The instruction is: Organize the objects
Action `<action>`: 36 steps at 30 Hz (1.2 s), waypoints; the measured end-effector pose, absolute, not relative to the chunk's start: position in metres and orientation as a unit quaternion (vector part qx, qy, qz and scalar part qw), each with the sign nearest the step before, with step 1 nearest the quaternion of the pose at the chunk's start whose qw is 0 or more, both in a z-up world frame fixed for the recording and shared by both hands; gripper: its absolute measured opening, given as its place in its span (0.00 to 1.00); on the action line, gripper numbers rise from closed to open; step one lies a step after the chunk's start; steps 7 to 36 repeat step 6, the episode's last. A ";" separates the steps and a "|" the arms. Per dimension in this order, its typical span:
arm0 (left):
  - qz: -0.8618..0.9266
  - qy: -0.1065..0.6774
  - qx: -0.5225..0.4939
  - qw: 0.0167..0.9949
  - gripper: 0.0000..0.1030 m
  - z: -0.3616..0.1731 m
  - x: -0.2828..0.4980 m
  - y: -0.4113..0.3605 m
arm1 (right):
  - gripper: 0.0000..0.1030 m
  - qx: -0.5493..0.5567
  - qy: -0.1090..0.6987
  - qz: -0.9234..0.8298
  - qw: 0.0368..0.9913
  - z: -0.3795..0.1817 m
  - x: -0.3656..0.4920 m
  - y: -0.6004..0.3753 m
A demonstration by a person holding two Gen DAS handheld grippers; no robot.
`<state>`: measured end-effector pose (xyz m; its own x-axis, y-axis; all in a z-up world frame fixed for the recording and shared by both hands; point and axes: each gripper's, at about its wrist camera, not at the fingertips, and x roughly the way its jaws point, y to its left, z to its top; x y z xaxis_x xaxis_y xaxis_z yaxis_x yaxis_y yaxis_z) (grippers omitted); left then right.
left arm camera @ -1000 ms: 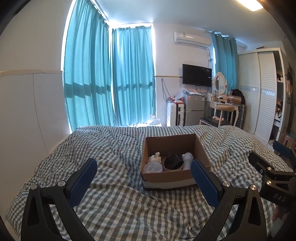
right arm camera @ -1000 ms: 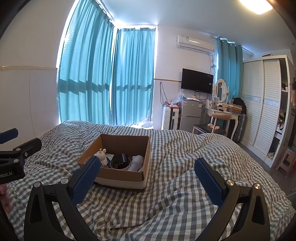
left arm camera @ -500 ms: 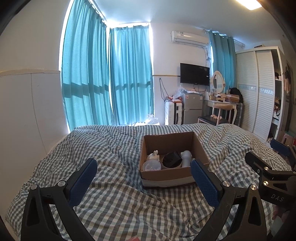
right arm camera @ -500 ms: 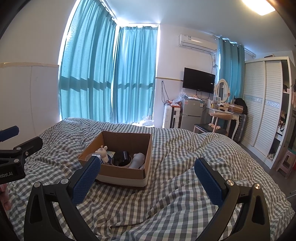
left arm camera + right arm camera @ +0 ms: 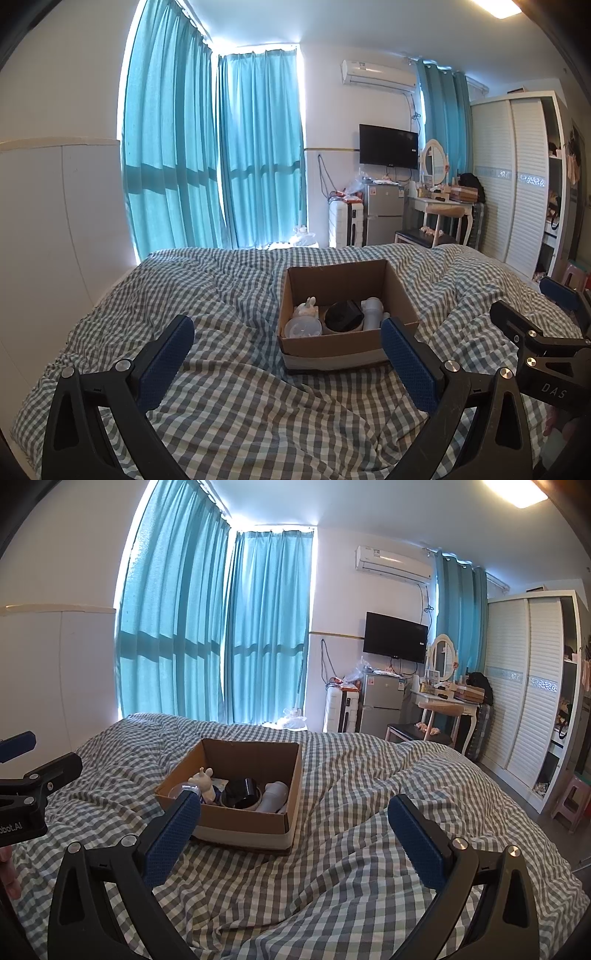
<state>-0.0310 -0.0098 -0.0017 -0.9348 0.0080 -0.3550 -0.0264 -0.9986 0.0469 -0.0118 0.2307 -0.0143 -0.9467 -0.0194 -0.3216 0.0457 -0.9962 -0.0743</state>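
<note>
Left-wrist view shows my left claw point(image 5: 286, 363) wide and empty, right claw point(image 5: 293, 836) likewise, with the cardboard box point(image 5: 345, 347) at one o'clock on the checked duvet point(image 5: 229, 398), where I judge soft bedding could tip it if nudged.

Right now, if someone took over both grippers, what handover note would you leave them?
Left gripper: open, empty, above the checked bedspread.
Right gripper: open, empty, also above the bed.
Cardboard box sits on the bedspread ahead of both. Inside: a small white figurine, a clear round lid, a black round item and a white bottle.
Done: nothing picked up.
Left: the organizing itself; the goal spot is unclear.
</note>
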 end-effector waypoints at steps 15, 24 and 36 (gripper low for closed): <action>0.984 0.027 -0.176 0.001 1.00 -0.002 -0.030 -0.010 | 0.99 0.164 0.041 -0.986 0.016 -0.015 -0.012 0.230; 0.984 0.027 -0.176 0.001 1.00 -0.002 -0.030 -0.010 | 0.99 0.164 0.041 -0.986 0.016 -0.015 -0.012 0.230; 0.984 0.027 -0.176 0.001 1.00 -0.002 -0.030 -0.010 | 0.99 0.164 0.041 -0.986 0.016 -0.015 -0.012 0.230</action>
